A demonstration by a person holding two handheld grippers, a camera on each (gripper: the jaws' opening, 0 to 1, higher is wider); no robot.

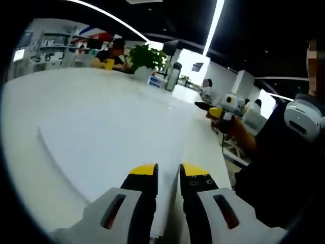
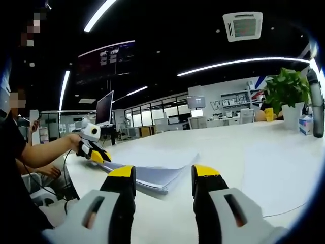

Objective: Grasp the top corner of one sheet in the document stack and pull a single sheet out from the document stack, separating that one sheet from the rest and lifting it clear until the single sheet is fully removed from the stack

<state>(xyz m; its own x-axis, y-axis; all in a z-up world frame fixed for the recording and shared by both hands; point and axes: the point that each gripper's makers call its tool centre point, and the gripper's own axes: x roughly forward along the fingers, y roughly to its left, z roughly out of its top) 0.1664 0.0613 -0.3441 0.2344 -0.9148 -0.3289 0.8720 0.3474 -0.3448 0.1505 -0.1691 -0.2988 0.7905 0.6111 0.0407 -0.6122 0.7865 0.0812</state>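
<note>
In the left gripper view, your left claw [image 1: 168,174] pinches the edge of a white sheet [image 1: 111,137] on the worktop [image 1: 61,91]. In the right gripper view, your right claw [image 2: 165,175] is open with nothing in it, near the document stack [image 2: 152,168].

Both views skim low, facing each other across the shared document stack [image 2: 152,170].

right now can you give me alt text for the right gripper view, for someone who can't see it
The right tongs stand open over a white table, pointing at a stack of paper. At the stack's far left corner a person's hand holds the left tongs against the paper. A potted plant stands at the table's far right.
</note>
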